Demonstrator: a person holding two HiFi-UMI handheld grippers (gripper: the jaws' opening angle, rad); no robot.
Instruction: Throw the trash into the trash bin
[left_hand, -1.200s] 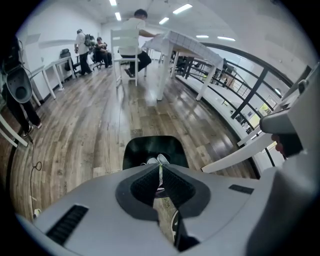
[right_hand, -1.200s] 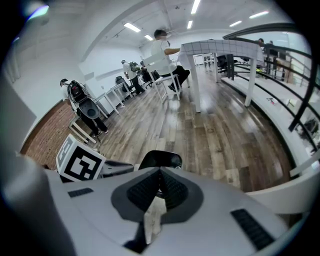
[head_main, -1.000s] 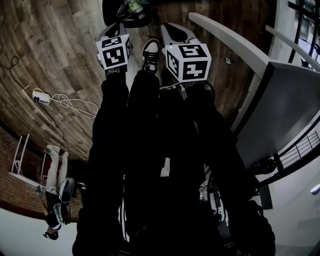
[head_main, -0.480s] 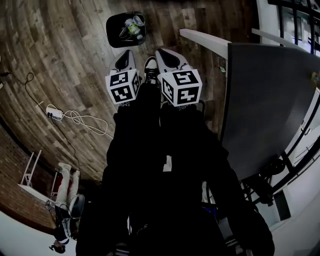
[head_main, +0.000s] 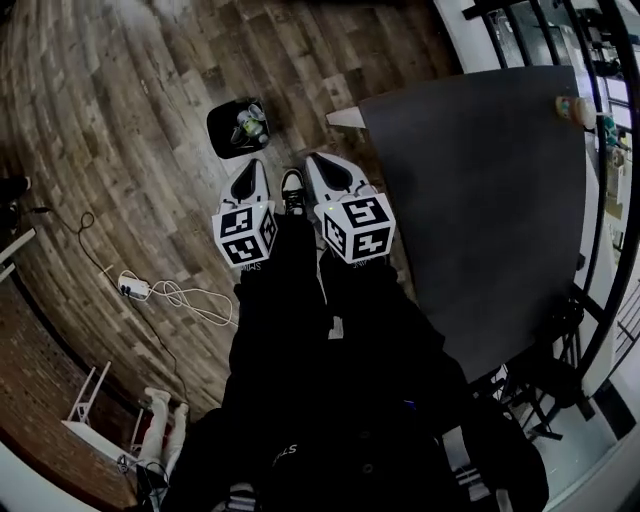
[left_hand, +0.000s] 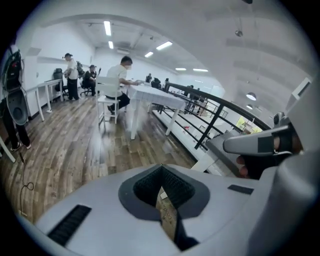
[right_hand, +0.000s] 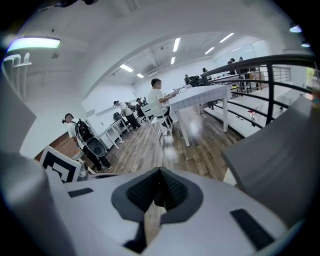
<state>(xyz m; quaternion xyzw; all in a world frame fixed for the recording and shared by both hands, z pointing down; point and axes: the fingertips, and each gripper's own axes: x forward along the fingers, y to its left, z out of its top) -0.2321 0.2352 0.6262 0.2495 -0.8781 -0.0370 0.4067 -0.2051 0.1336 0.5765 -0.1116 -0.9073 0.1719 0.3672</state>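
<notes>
Pressed together tip to tip, the fingers (left_hand: 95, 212) of our left gripper (left_hand: 161, 169) are closed, and the fingers (right_hand: 235, 210) of our right gripper (right_hand: 160, 172) meet in the same way. A tan strip shows in the slot just behind each pair of tips; we cannot tell what it is. From the head view we hold both grippers side by side and near each other, aimed forward and down, each with its marker cube (head_main: 245, 233) riding behind the fingers. Below and between the two pairs of fingers we see our own shoe (head_main: 292, 190) on the wood floor (head_main: 120, 120).

Just ahead of the left fingers, and lower, the black trash bin (head_main: 220, 138) stands on the floor, apart from both grippers. The trash (head_main: 249, 124) lies inside it, a small heap of pale and greenish pieces.

Right of the right fingers spreads a dark grey worktop (head_main: 470, 210), its near corner close beside them. Left of the left fingers and back towards us, a white cable (head_main: 190, 298) trails from a power strip (head_main: 133, 288).

Far ahead of the fingers, the left gripper view shows a seated person (left_hand: 121, 82) at a white table (left_hand: 152, 95), with a dark railing (left_hand: 215, 112) to the right
</notes>
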